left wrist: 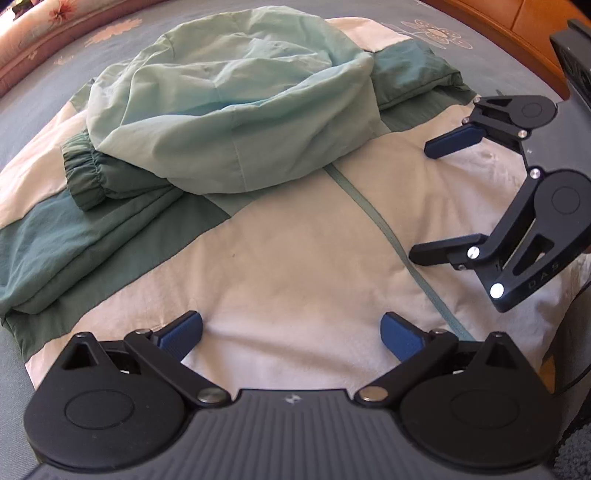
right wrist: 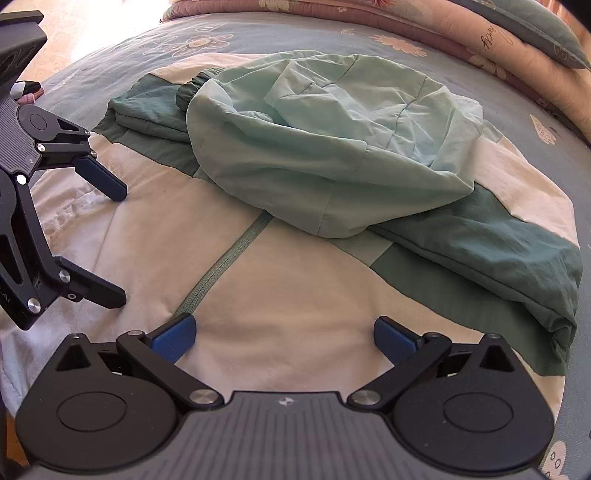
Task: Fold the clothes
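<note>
A hooded jacket (left wrist: 295, 266) in cream and green panels lies flat on the bed, zipper (left wrist: 373, 214) up the middle, pale green hood (left wrist: 236, 110) folded down over the chest. Both dark green sleeves are folded inward; one elastic cuff (left wrist: 85, 173) shows beside the hood. My left gripper (left wrist: 291, 336) hovers open over the cream lower panel, nothing between its blue pads. My right gripper (left wrist: 424, 199) stands open to its right, tips close to the cloth. In the right wrist view the same jacket (right wrist: 295, 295) fills the frame, right gripper (right wrist: 284, 339) open, left gripper (right wrist: 122, 243) open at the left.
The bed is covered by a grey-blue sheet (right wrist: 369, 26) with flower prints. A folded pink floral quilt (right wrist: 517, 55) and pillow lie along the far side. A wooden edge (left wrist: 517, 33) and a dark device (left wrist: 572, 66) sit beyond the bed.
</note>
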`<move>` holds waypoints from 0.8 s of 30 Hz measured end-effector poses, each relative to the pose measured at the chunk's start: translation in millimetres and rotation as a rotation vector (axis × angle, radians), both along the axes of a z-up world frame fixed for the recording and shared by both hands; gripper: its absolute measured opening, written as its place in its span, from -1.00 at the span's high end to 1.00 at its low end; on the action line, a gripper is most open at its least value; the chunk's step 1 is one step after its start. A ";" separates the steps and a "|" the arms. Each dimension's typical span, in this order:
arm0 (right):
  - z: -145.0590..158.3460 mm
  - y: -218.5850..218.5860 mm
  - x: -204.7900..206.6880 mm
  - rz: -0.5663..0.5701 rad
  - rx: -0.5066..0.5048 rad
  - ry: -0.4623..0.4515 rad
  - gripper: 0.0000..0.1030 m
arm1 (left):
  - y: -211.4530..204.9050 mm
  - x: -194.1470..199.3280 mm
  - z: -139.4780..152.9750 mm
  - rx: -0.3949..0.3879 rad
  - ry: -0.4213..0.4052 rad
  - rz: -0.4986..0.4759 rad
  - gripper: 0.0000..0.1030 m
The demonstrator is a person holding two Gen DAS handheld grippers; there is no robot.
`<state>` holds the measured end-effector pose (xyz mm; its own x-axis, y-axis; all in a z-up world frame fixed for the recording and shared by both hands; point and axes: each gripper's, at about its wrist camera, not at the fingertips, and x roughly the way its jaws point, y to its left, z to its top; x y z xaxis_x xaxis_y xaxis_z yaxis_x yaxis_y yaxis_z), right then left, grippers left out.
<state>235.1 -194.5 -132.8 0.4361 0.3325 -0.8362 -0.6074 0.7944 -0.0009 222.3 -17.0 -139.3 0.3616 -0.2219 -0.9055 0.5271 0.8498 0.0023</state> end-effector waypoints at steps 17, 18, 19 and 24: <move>27.9 -19.2 -130.7 -0.192 0.111 -0.174 -1.00 | 20.9 -126.6 13.1 -0.040 -0.195 0.185 -0.98; 24.6 -19.5 -133.9 -0.202 0.108 -0.167 -1.00 | 22.5 -127.8 4.9 -0.018 -0.174 0.211 -0.98; 21.3 -19.7 -137.0 -0.212 0.104 -0.160 -1.00 | 25.7 -130.7 -0.5 -0.022 -0.175 0.230 -0.98; 4.7 -21.1 -152.8 -0.261 0.088 -0.125 -1.00 | 33.9 -157.6 -3.8 0.000 -0.165 0.250 -0.98</move>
<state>82.3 -215.6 -128.1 0.6143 0.2639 -0.7436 -0.3818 0.9242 0.0126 64.7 16.9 -143.1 0.5469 -0.1073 -0.8303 0.2943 0.9531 0.0707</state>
